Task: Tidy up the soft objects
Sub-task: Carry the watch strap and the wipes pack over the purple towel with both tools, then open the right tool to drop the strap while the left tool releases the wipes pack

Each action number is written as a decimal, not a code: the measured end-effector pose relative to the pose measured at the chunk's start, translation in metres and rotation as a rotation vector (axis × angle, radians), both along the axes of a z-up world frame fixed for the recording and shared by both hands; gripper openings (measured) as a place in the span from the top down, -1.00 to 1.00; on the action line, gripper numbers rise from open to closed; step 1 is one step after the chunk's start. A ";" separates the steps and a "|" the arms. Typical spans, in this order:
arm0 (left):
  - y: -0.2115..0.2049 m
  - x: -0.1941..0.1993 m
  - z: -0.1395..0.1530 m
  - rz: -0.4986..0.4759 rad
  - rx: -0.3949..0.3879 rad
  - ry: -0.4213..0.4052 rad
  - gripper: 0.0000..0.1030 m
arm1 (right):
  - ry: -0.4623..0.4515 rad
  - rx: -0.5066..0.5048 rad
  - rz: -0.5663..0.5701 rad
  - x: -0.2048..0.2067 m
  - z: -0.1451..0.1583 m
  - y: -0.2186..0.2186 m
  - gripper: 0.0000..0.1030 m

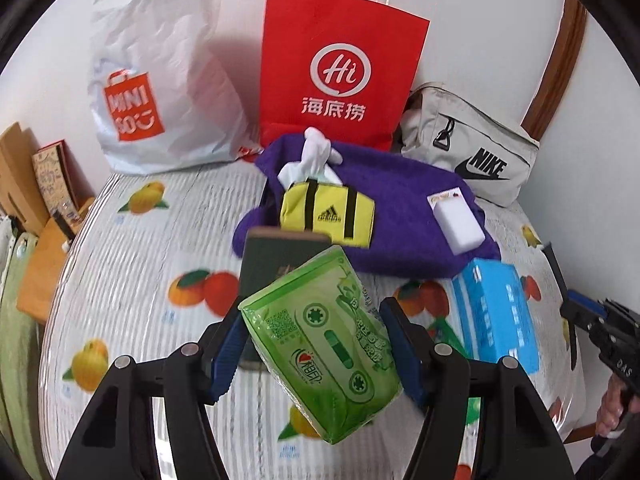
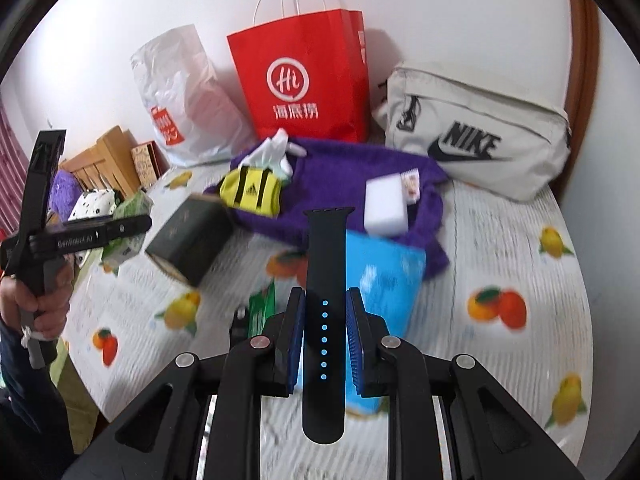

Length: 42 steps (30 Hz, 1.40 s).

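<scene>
My left gripper (image 1: 314, 344) is shut on a green tissue pack (image 1: 324, 344) and holds it above the table; the pack also shows in the right wrist view (image 2: 128, 224). My right gripper (image 2: 325, 336) is shut on a black watch strap (image 2: 325, 320), held upright above the table. A purple towel (image 1: 400, 208) lies at the back with a yellow Adidas pouch (image 1: 328, 212), white tissue (image 1: 312, 156) and a white sponge (image 1: 460, 220) on it. A blue tissue pack (image 1: 500, 312) lies right of the towel's front.
A dark green box (image 2: 188, 240) stands on the fruit-print tablecloth (image 1: 140, 280). A red paper bag (image 1: 340, 64), a white Miniso bag (image 1: 152, 92) and a grey Nike bag (image 1: 472, 148) stand against the back wall. A green packet (image 2: 262, 304) lies near my right gripper.
</scene>
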<state>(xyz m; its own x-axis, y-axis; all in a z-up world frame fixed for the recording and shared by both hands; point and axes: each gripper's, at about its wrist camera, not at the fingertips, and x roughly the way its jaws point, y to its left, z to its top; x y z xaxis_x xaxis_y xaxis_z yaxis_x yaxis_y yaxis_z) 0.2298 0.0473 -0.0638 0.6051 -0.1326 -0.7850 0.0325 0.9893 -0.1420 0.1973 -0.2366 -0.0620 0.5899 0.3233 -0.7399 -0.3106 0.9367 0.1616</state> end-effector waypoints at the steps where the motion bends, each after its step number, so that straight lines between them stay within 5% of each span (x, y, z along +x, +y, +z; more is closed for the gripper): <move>1: 0.000 0.007 0.001 -0.005 -0.003 0.001 -0.23 | -0.002 0.005 0.002 0.011 0.002 0.002 0.60; 20: -0.018 0.126 -0.014 -0.076 -0.056 0.064 -0.23 | 0.093 0.018 0.008 0.172 -0.022 0.042 0.60; 42: -0.034 0.180 -0.041 -0.103 -0.058 0.130 -0.24 | 0.298 -0.039 0.010 0.230 -0.094 0.059 0.59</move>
